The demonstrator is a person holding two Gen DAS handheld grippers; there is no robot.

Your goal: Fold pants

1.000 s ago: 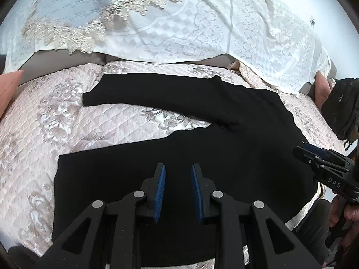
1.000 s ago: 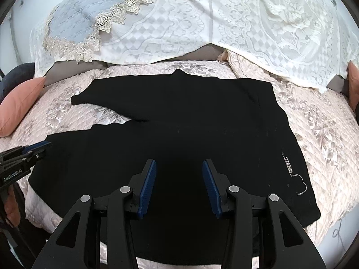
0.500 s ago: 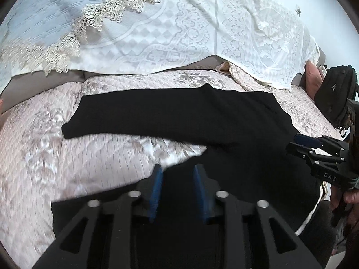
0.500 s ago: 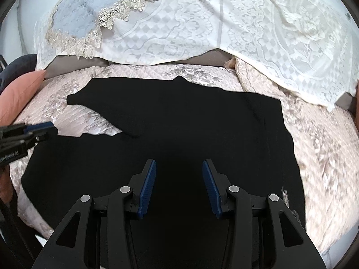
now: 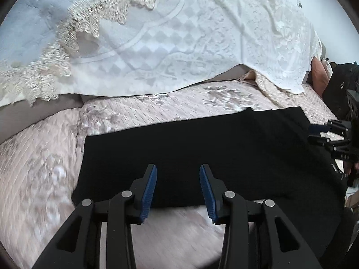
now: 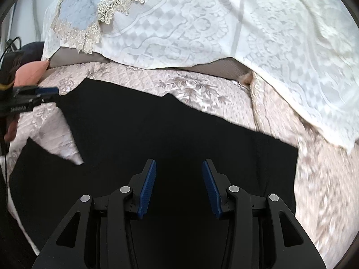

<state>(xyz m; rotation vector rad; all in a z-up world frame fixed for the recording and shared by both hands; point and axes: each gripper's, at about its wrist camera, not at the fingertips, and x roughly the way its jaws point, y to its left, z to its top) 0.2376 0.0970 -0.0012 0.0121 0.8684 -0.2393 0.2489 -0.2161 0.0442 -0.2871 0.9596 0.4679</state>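
**Black pants flat on the quilt, both grippers empty**

- Pants (image 5: 202, 148): black, spread flat on a pink quilted bedspread (image 5: 40, 174). Right wrist view shows the two legs splayed apart toward the left, with a wedge of quilt between them; the wider upper part lies toward the right.
- Left gripper (image 5: 177, 187): jaws spread wide, blue pads (image 5: 149, 190) bare, nothing between them. It hangs over the near edge of one leg, where black cloth meets quilt. Contact with the cloth: cannot tell.
- Right gripper (image 6: 178, 182): jaws likewise wide apart and empty, above the broad black area of the pants.
- White lace cover (image 6: 202, 27) drapes behind the quilt.
- Pink cushion (image 6: 31, 72) at the far left of the right wrist view; a dark bag (image 5: 343, 89) at the right edge of the left wrist view.
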